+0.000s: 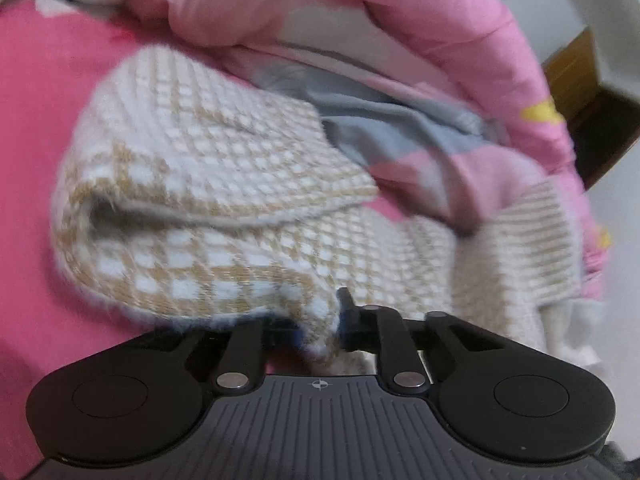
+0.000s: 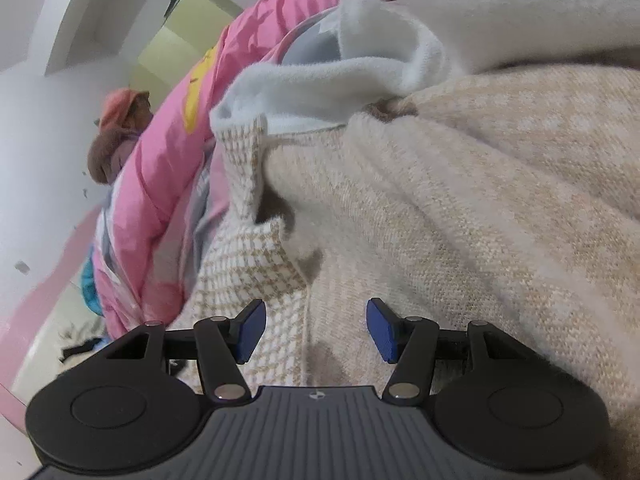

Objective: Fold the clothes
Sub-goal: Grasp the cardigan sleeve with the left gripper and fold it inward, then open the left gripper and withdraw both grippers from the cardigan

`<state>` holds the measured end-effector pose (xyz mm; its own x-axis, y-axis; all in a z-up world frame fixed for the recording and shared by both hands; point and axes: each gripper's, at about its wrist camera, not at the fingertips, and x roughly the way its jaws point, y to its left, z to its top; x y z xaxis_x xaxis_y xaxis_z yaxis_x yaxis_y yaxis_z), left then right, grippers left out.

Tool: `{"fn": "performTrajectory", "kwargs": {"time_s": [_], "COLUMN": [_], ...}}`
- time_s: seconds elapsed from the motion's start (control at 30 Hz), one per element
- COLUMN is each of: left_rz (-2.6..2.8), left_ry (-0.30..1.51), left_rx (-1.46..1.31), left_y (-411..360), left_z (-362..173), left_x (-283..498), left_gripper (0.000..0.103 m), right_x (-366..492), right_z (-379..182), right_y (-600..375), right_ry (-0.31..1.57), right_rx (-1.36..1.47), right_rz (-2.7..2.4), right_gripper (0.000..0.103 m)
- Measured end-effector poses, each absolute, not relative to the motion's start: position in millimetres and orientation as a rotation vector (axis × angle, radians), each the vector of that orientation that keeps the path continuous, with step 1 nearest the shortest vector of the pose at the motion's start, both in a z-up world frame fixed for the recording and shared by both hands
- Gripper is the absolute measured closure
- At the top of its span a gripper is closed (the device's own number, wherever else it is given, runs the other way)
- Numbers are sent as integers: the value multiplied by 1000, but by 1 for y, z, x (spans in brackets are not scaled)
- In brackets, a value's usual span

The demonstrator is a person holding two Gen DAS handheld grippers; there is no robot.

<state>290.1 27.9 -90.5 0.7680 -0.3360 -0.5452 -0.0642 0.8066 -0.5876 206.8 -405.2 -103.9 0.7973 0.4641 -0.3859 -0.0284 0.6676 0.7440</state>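
In the left wrist view, the left hand-held gripper [image 1: 320, 328] was closed on a fold of the knitted sweater [image 1: 224, 184], whose cream-and-tan checked fabric was pinched between the jaws and spilled over them. The sweater lay bunched on a pink bed sheet [image 1: 36, 120], one flap doubled over the lower layer. A ribbed part of it [image 1: 532, 248] lay to the right. Behind the sweater a grey garment [image 1: 404, 128] was tucked against a rumpled pink quilt [image 1: 440, 12], and a brown cabinet [image 1: 580, 76] stood beyond the quilt at the right edge.

In the right wrist view, the right hand-held gripper [image 2: 316, 330] stood open, its blue pads [image 2: 252, 330] well apart, with nothing pressed between them. The same sweater [image 2: 460, 232] filled the space below and ahead of the jaws, showing a plainer beige face at right and the checked weave at left, a seam running between the fingers. A white fleecy cloth [image 2: 320, 84] lay above it, touching its upper edge. The pink quilt [image 2: 160, 168] ran along the left, beside a white wall [image 2: 36, 140].
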Motion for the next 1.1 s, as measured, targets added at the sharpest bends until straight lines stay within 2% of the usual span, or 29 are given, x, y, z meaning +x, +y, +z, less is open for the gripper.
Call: {"fn": "performTrajectory", "kwargs": {"time_s": [0.27, 0.37, 0.47, 0.57, 0.73, 0.8, 0.87, 1.1], "left_rz": [-43, -13, 11, -17, -74, -93, -123, -237], "left_ry": [468, 482, 588, 632, 695, 710, 717, 697], "left_rx": [-541, -513, -462, -517, -545, -535, -529, -461], "left_y": [61, 75, 76, 84, 88, 84, 80, 60], "left_z": [-33, -43, -76, -90, -78, -71, -66, -52], "left_x": [240, 234, 241, 241, 228, 213, 194, 134], "left_gripper": [94, 94, 93, 84, 68, 58, 53, 53], "right_x": [207, 209, 210, 208, 195, 183, 167, 127], "right_z": [-95, -95, -95, -90, -66, -53, -34, 0], "right_y": [-406, -403, -396, -390, -384, -383, -382, -364], "right_ry": [654, 671, 671, 675, 669, 651, 618, 642], "right_rx": [819, 810, 745, 687, 588, 565, 535, 345], "right_rz": [319, 318, 294, 273, 214, 192, 185, 176], "right_gripper": [45, 45, 46, 46, 45, 45, 45, 46]}}
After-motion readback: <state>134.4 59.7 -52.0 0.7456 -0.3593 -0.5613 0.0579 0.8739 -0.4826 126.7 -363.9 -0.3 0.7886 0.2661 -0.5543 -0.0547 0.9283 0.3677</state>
